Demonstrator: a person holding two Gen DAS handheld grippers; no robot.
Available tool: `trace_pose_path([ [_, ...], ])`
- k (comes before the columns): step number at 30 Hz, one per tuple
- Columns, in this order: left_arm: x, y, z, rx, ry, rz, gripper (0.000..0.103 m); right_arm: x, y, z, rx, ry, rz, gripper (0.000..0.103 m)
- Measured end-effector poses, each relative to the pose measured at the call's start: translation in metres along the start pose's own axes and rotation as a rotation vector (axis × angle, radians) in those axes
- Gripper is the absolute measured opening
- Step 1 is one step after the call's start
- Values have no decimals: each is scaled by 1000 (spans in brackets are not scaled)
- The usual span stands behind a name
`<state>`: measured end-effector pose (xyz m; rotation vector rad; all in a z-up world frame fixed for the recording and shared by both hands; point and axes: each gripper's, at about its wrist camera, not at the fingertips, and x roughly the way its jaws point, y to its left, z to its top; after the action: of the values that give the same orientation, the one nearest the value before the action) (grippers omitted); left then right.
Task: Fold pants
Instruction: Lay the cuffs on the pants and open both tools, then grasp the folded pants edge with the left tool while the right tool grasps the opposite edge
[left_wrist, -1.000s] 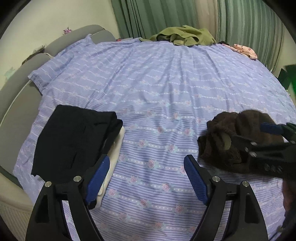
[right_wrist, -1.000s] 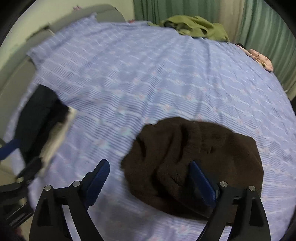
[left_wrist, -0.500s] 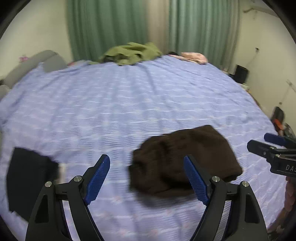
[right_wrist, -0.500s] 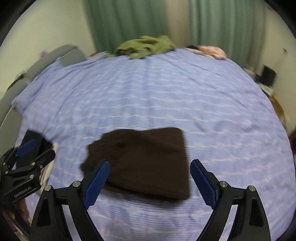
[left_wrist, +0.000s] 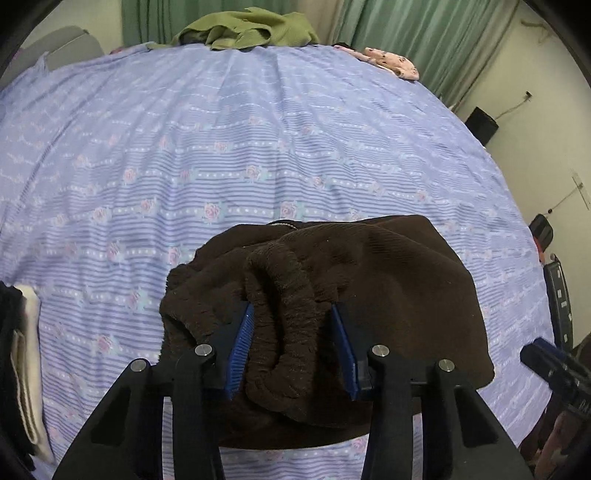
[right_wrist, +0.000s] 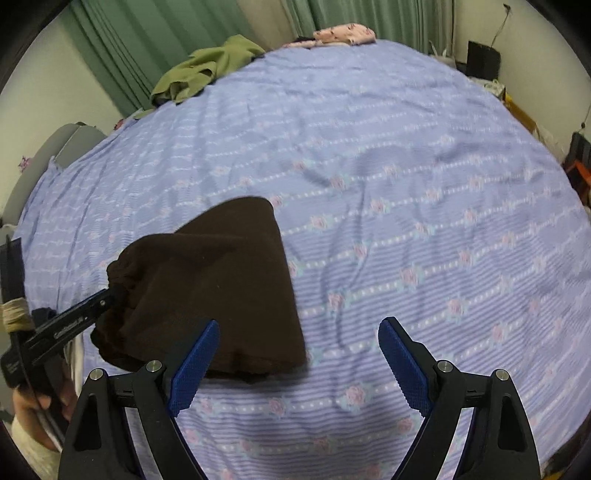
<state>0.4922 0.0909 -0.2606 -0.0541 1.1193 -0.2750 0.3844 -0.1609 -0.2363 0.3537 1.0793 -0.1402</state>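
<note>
The dark brown fleece pants (left_wrist: 388, 280) lie bunched on the blue striped bedsheet (left_wrist: 258, 129). My left gripper (left_wrist: 293, 339) is closed around the thick gathered waistband, which fills the gap between the blue pads. In the right wrist view the pants (right_wrist: 218, 288) lie at the lower left, with the left gripper (right_wrist: 107, 299) gripping their left end. My right gripper (right_wrist: 299, 354) is open and empty, just above the sheet, its left pad (right_wrist: 195, 362) over the pants' near edge.
A folded stack of black and cream clothes (left_wrist: 22, 350) lies at the bed's left edge. An olive garment (left_wrist: 243, 27) and a pink one (left_wrist: 391, 62) lie at the far side by green curtains. The bed's right edge drops to the floor.
My left gripper has moved in over the brown pants and closed on the waistband. My right gripper has swung to the right, off the pants, staying open.
</note>
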Motion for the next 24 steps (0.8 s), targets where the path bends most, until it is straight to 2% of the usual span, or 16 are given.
trace_pose_path([
  [2,-1,-1,1,4,1,15,32,2,0,-2,-5,7,-5,89],
  [3,-4,-2,0,10,-1,8,19,3,0,-4,-11,9,-4,89],
  [5,-15,2,1,-11,-8,-37,12,2,2,-6,-18,13,-2,89],
  [8,-60,14,-3,-60,-104,-102,12,0,6,-5,-24,9,15,89],
  [11,-88,28,-10,-89,-148,-114,12,-2,11,-4,-34,-3,33,89],
  [14,-84,49,-22,-105,-134,-44,12,-1,20,-4,-52,-3,49,89],
  [15,-76,59,-24,-122,-114,-6,2,1,23,-4,-57,0,53,89],
  [16,-70,65,-25,-130,-99,43,2,2,26,-5,-62,4,56,89],
  [17,-63,74,-29,-136,-82,88,2,5,29,-7,-73,7,58,89],
  [18,-56,84,-33,-164,-65,92,2,9,33,-8,-90,13,54,89],
  [19,-51,94,-36,-200,-38,65,2,14,37,-10,-109,25,45,89],
  [21,-51,100,-42,-221,-21,82,3,20,44,-12,-143,34,39,89],
  [23,-65,94,-46,-217,-71,49,15,24,50,-15,-174,34,31,89],
  [24,-70,88,-45,-207,-90,20,32,27,52,-15,-185,42,32,89],
])
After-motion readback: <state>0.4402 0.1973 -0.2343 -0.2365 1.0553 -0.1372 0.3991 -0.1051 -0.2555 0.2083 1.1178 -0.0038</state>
